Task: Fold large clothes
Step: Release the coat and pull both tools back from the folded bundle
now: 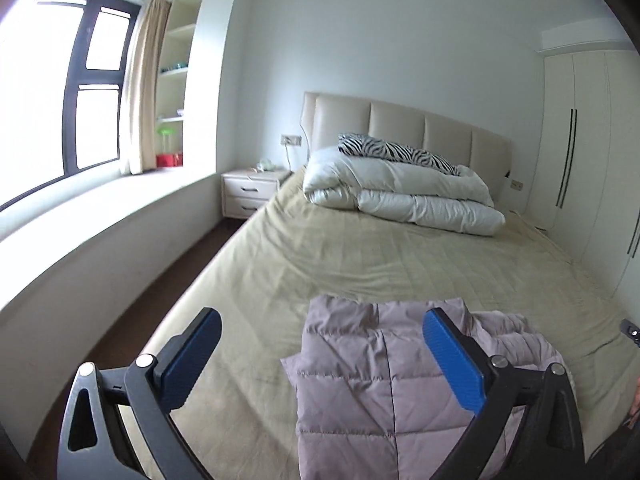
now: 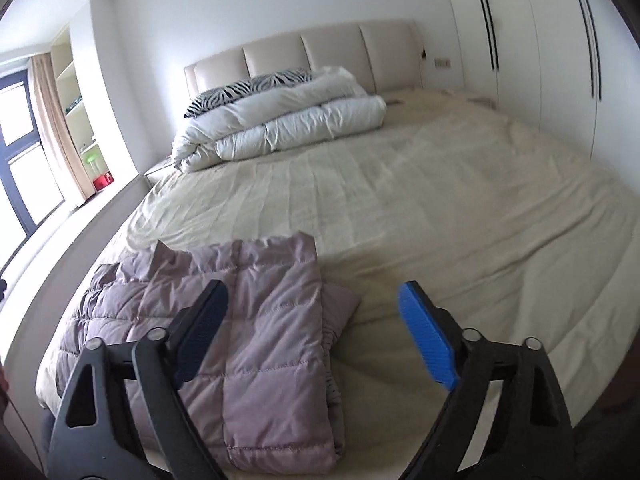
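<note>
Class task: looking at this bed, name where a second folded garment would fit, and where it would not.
Free: the wide bare sheet between the folded mauve jacket and the white duvet, toward the wardrobe. Crowded: the headboard end, with duvet and zebra pillow.

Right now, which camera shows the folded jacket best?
The right wrist view: the jacket lies almost whole there, only partly behind one finger. In the left wrist view the jacket is cut by the lower edge and partly hidden by a finger.

mauve quilted jacket (image 2: 256, 320), zebra-striped pillow (image 1: 396, 154), beige bedsheet (image 2: 440, 200)
</note>
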The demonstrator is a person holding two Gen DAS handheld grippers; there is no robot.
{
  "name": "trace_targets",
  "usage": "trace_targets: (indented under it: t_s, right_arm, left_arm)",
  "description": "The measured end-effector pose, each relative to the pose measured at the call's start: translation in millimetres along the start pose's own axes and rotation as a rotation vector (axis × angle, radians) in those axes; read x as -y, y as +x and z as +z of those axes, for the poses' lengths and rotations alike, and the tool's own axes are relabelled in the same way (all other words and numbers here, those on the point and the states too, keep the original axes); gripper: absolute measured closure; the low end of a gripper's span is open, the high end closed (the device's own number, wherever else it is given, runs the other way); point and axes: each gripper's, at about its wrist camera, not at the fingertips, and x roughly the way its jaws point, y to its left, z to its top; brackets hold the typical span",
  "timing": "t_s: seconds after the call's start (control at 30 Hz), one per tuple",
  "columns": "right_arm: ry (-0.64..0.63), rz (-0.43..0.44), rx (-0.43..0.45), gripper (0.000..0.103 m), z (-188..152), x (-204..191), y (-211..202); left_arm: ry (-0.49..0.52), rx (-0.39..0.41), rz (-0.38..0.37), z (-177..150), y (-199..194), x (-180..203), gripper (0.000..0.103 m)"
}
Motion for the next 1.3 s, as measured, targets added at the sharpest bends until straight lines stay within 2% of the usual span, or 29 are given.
trace_targets:
  t_s: [0.07, 0.13, 0.17, 0.27, 0.33, 0.43, 0.53, 0.63, 0.77, 0.83, 0.93, 1.3]
  right_arm:
    - [-0.003, 0.018, 0.069, 0.0, 8.0, -17.6, -23.5]
    - [0.012, 0.057, 0.092, 0.0, 18.0, -36.0, -39.7]
    - [0.014, 0.08, 0.077, 0.0, 23.9, -44.8, -46.4]
    - [0.002, 0.169, -0.024, 0.0, 39.6, -70.0, -53.8]
    - [0.004, 0.18, -0.062, 0.0, 44.0, -85.7, -59.7]
    - [-0.021, 0.132, -0.083, 0.0, 40.9, -107.1, -78.0]
    - [-0.073, 0.039, -0.07, 0.0, 31.9, -126.1, -89.3]
    - [-0.133, -0.036, -0.092, 0.0, 18.0, -141.6, -88.2]
    - [-0.14, -0.055, -0.138, 0.0, 4.9, -151.1, -78.2]
    - [-0.136, -0.033, -0.164, 0.0, 0.7, -154.3, -74.3]
    - [-0.133, -0.049, -0.168, 0.0, -1.0, -156.5, -71.7]
    - [-0.153, -0.044, -0.247, 0.0, -13.8, -163.4, -55.9]
  left_arm:
    - [0.035, 0.076, 0.116, 7.3, -22.8, 15.9, 0.0]
    - [0.079, 0.117, 0.212, 13.3, -40.3, 33.7, 0.0]
    - [0.09, 0.117, 0.207, 15.7, -44.8, 41.0, 0.0]
    - [0.073, 0.029, 0.098, 19.1, -48.7, 54.9, 0.0]
    - [0.087, -0.048, 0.099, 16.9, -43.9, 65.1, 0.0]
    - [0.081, -0.122, 0.086, 11.0, -38.1, 72.1, 0.0]
    - [0.054, -0.175, 0.059, 2.7, -35.6, 75.0, 0.0]
    - [0.062, -0.241, 0.055, -11.7, -31.8, 83.7, 0.0]
    - [0.066, -0.31, 0.035, -29.9, -23.7, 92.3, 0.0]
    - [0.076, -0.329, 0.029, -36.0, -20.5, 96.6, 0.0]
    - [0.075, -0.358, 0.016, -39.1, -15.3, 98.9, 0.0]
    - [0.078, -0.369, 0.046, -41.1, -7.6, 92.6, 0.0]
